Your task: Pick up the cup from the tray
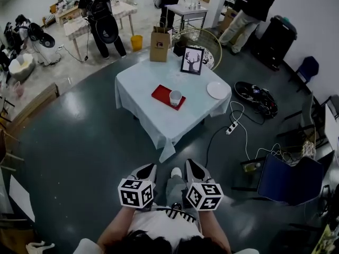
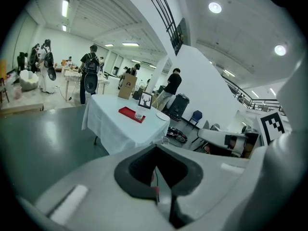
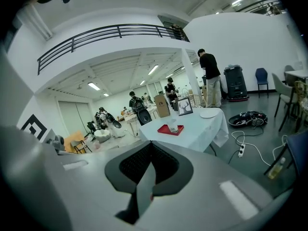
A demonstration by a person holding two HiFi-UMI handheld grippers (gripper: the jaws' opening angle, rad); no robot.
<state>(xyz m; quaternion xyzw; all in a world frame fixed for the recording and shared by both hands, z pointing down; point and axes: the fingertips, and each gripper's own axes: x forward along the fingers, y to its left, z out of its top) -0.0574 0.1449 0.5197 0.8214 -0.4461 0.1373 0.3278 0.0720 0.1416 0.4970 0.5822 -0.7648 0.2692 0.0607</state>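
Observation:
A white cup [image 1: 175,97] stands on the near end of a red tray [image 1: 161,94] on a table with a white cloth [image 1: 143,83], well ahead of me. Both grippers hang low in front of the person's body, far short of the table. My left gripper [image 1: 150,168] and my right gripper [image 1: 188,163] are shut, with nothing between the jaws. The left gripper view shows its own jaws [image 2: 156,177] together and the cup [image 2: 139,113] on the tray [image 2: 129,112] far off. The right gripper view shows the same over its closed jaws [image 3: 147,177]: cup [image 3: 173,125], tray [image 3: 166,129].
A framed deer picture [image 1: 192,60] and a white plate [image 1: 217,90] share the table. A paper bag [image 1: 160,38] stands behind it. A power strip with cables [image 1: 231,127] lies right of the table, a blue chair [image 1: 288,181] nearer right. Several people stand at the back.

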